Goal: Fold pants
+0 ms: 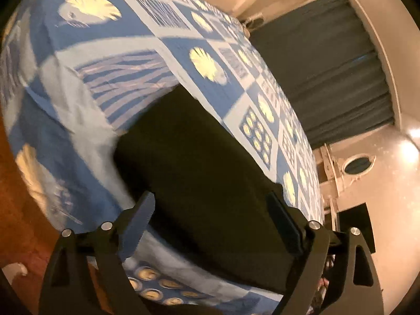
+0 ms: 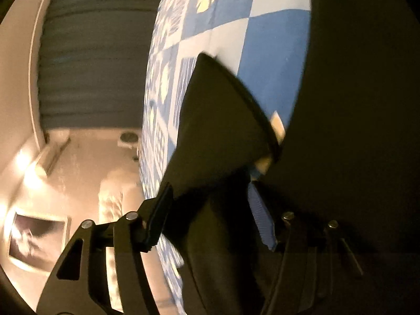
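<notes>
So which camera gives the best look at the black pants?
The left wrist view: the black pants lie flat on the bedspread, outline mostly visible. The right wrist view shows only close, dark folds filling the frame.

The left gripper (image 1: 210, 210) is hovering with its jaws spread wide above the dark pants (image 1: 199, 168), which are lying flat on the blue-and-white patterned bedspread (image 1: 110, 34). No fabric is sitting between the fingers (image 1: 139, 220). A dark teal curtain (image 1: 330, 71) is hanging beyond the far edge of the bed, and an oval mirror (image 1: 357, 164) is showing on the wall beside it.
</notes>
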Tool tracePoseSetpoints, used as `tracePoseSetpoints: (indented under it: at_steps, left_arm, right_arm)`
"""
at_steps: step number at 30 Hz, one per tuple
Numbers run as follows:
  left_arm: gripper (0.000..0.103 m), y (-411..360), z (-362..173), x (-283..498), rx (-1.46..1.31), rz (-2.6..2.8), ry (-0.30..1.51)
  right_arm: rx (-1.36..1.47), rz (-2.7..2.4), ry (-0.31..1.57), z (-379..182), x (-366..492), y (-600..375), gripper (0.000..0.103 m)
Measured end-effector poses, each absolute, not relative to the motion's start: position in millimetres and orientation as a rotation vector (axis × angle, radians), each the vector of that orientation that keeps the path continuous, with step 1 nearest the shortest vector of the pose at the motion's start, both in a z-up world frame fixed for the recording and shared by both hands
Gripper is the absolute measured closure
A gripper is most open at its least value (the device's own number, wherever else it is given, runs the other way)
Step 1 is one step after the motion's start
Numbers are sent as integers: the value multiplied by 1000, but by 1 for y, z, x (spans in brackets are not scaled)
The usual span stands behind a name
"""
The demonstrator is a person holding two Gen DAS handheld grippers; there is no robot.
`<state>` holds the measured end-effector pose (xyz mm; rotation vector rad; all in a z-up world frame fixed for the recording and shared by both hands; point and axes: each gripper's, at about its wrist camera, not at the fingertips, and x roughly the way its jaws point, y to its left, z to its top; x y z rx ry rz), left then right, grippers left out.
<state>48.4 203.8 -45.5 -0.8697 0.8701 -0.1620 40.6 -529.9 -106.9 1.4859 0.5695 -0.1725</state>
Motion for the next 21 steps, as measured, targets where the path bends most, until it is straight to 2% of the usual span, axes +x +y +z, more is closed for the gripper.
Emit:
tracePoseSetpoints:
  at_steps: [2, 4, 5, 6, 9, 14, 21]
  left_arm:
    - [17, 189, -49, 57, -858, -183, 898]
    - [17, 170, -53, 64, -847, -203, 934]
    - [17, 162, -55, 65, -841, -213, 950]
    - [17, 151, -57, 68, -832, -227, 968]
    - [17, 127, -58, 69, -806, -250, 994]
    - [17, 95, -52, 70, -705, -286, 1003]
    - [17, 59, -39, 68, -627, -374, 1043]
  right_arm:
    - [1504, -207, 533, -109, 46, -536, 51]
    - [1499, -241, 533, -112, 50, -538, 66]
    - [1495, -257, 546, -115, 51, -540, 82]
    - [1499, -257, 554, -118, 53, -540, 93]
    - [1463, -234, 557, -115, 44, -552, 95]
    - [1250, -184, 579, -64, 28, -580, 96]
    - [979, -206, 629, -2, -46, -652, 96]
